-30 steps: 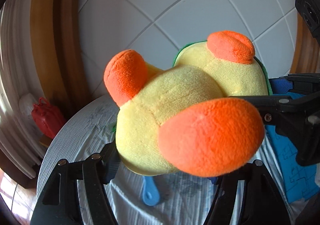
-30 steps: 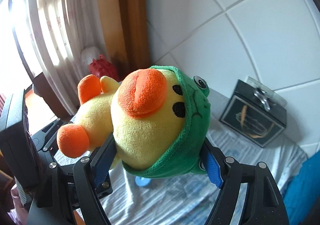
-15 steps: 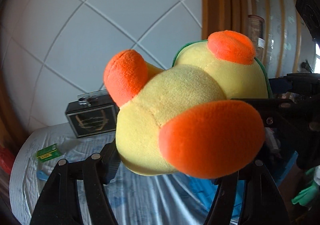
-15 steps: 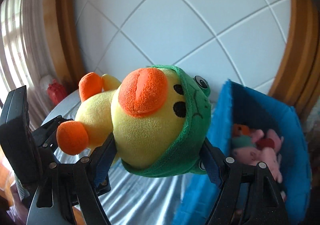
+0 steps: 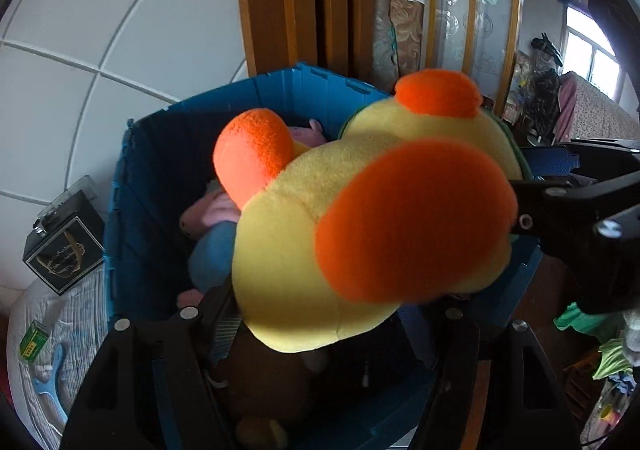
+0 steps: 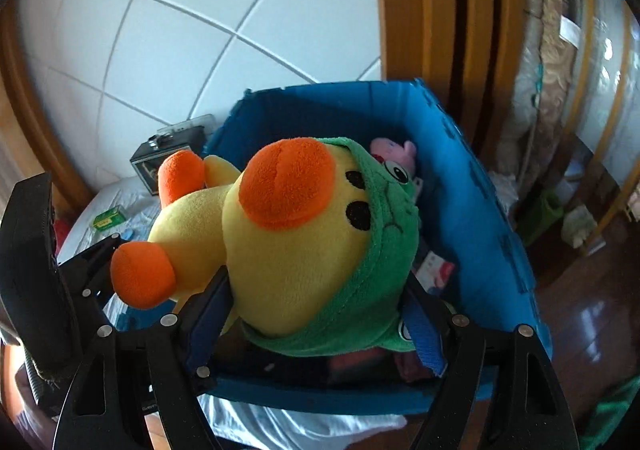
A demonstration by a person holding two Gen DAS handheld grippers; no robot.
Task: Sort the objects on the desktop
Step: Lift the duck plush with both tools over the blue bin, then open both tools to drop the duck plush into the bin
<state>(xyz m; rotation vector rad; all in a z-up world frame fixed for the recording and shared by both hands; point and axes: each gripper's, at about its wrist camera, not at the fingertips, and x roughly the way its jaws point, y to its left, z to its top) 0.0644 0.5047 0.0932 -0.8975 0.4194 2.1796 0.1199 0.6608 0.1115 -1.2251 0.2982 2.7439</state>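
Observation:
A yellow plush duck (image 5: 320, 250) with orange feet, orange beak and a green frog hood (image 6: 384, 250) is held in the air by both grippers. My left gripper (image 5: 332, 314) is shut on its body end. My right gripper (image 6: 316, 302) is shut on its hooded head. The duck hangs over an open blue storage box (image 5: 132, 210), which also shows in the right wrist view (image 6: 480, 210). Inside the box lie pink plush toys (image 6: 394, 150) and a brown plush (image 5: 264, 390).
A black gift box (image 5: 64, 246) stands by the tiled wall left of the blue box. A small green carton (image 5: 34, 342) and a light blue object (image 5: 52, 390) lie on the white tablecloth. Wooden door frames and clutter stand to the right.
Both grippers have swung right with the duck, from over the table to over the blue box. The grip on the duck has not changed.

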